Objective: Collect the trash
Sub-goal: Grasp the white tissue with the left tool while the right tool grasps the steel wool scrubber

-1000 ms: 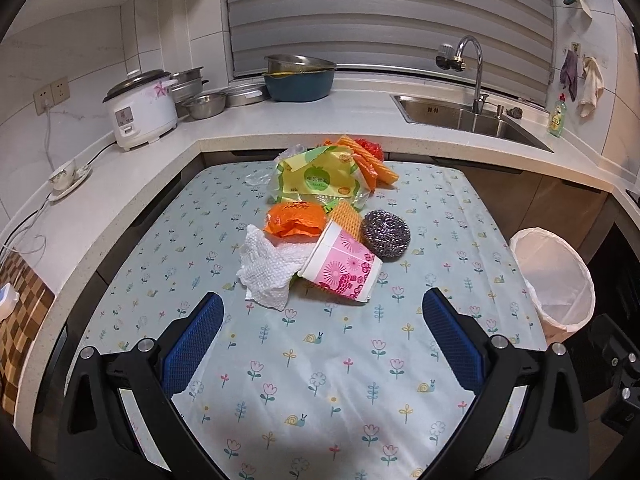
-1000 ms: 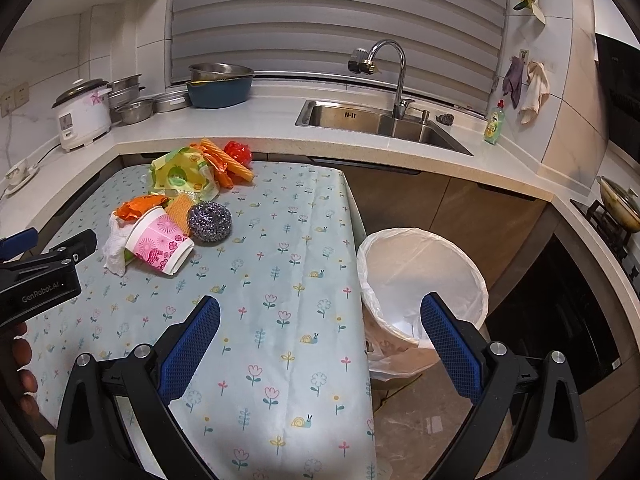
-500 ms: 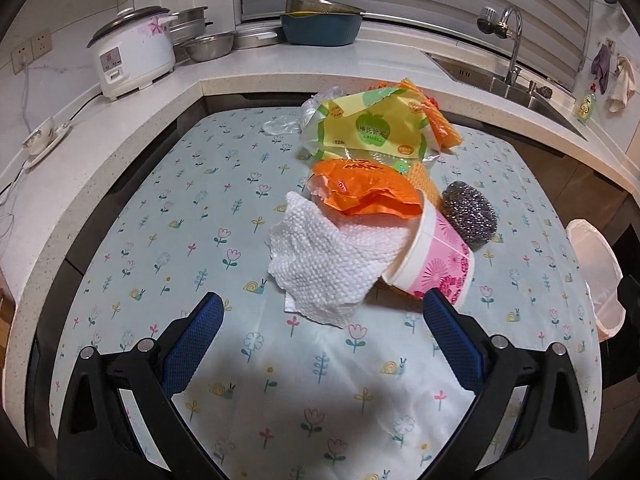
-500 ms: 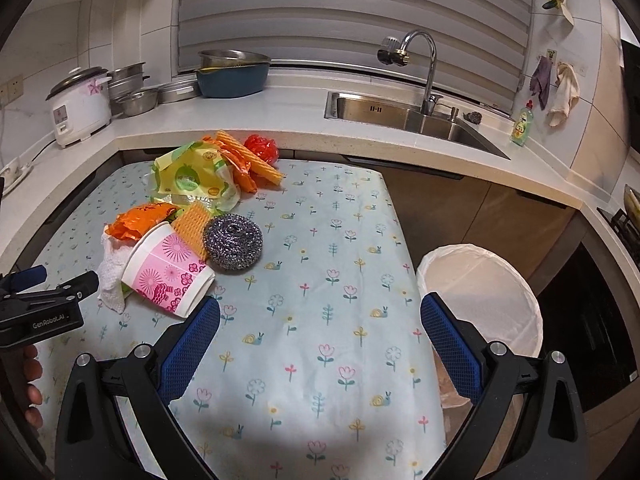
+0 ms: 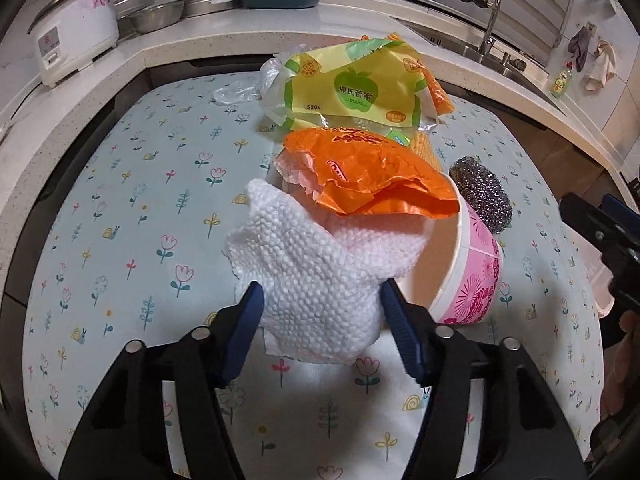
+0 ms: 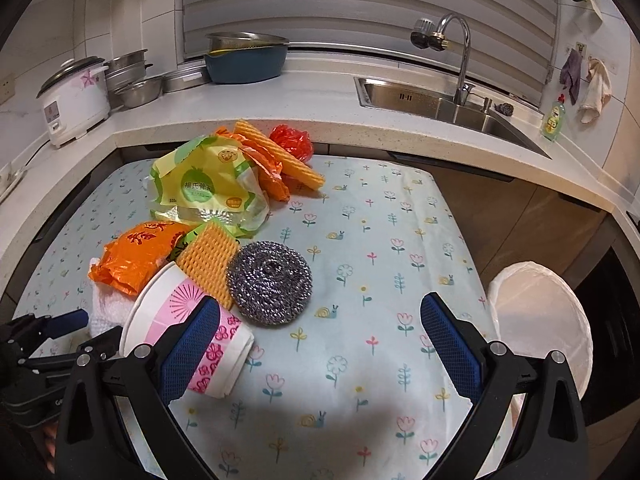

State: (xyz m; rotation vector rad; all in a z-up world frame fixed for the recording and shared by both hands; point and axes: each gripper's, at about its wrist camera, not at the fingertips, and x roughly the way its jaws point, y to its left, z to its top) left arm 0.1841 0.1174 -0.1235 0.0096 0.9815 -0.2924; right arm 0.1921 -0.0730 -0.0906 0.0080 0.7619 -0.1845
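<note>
A kitchen table, trash heaped at its middle: my left gripper (image 5: 322, 330) is closing on the crumpled white paper towel (image 5: 316, 276), its blue pads flanking the wad at 9 and 3 o'clock. Whether the pads press yet I cannot tell; the towel sits between them. My right gripper (image 6: 320, 348) hangs with jaws wide apart and nothing between them, its left finger in front of the pink flowered paper cup (image 6: 192, 320) and the steel scourer (image 6: 270, 282) at 12 o'clock ahead.

To do this pinch well, I judge I should bite the thick bunched part of the towel, not the loose flap, and draw it clear of the cup, which lies on its side at 3 o'clock of the towel with part of the sheet tucked into its mouth; a hasty pull would likely roll the cup.

The towel is soft, dimpled and limp. The orange wrapper (image 5: 368, 172) on top is thin, crinkled film. The cup is stiff, smooth card, round and free to roll. The scourer is a springy coil of wire. A yellow-green plastic pack (image 5: 352, 92) lies at 12 o'clock, glossy and slack. The white-lined bin (image 6: 540, 320) waits off the table's edge at 3 o'clock.
</note>
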